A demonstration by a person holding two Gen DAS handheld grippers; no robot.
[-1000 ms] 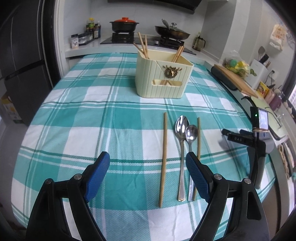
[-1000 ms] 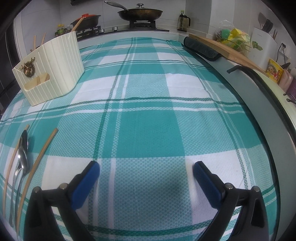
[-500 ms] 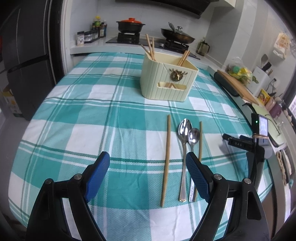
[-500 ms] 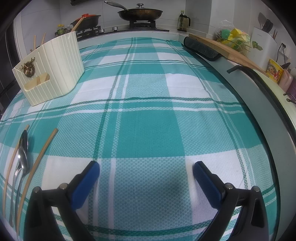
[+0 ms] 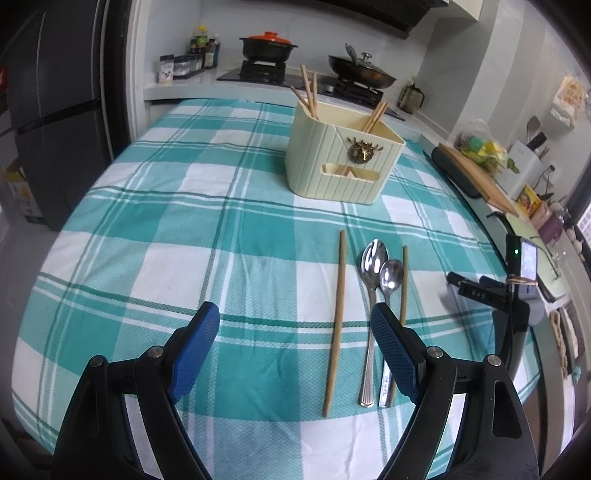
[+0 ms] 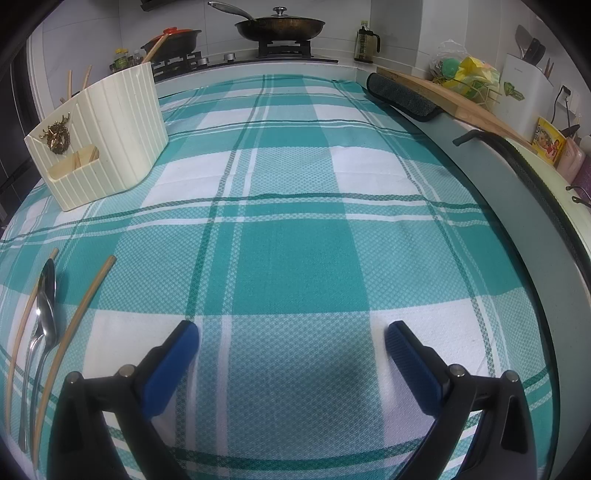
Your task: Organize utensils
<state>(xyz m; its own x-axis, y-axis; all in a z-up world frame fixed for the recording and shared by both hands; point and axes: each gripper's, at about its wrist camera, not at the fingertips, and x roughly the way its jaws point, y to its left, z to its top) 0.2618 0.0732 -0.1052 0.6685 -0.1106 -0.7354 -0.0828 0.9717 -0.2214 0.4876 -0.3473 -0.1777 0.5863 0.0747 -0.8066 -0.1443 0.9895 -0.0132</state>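
On the bench's checked cloth [image 5: 155, 236] I see two spoons, a larger spoon [image 5: 371, 295] and a smaller spoon [image 5: 390, 280], side by side between two loose chopsticks, one chopstick [image 5: 337, 317] to their left and one thinner chopstick [image 5: 404, 284] to their right. The cream utensil holder [image 5: 341, 162] stands at twelve o'clock from them, well apart, with chopsticks inside. My left tool [image 5: 293, 325] hovers wide open, empty, its right pad over the spoon handles. My right tool [image 6: 291, 341] is at three o'clock, wide open and empty.

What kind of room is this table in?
Most likely a home kitchen: a lidded frying pan sits on a gas stove, and a cutting board lies on the counter beside the table.
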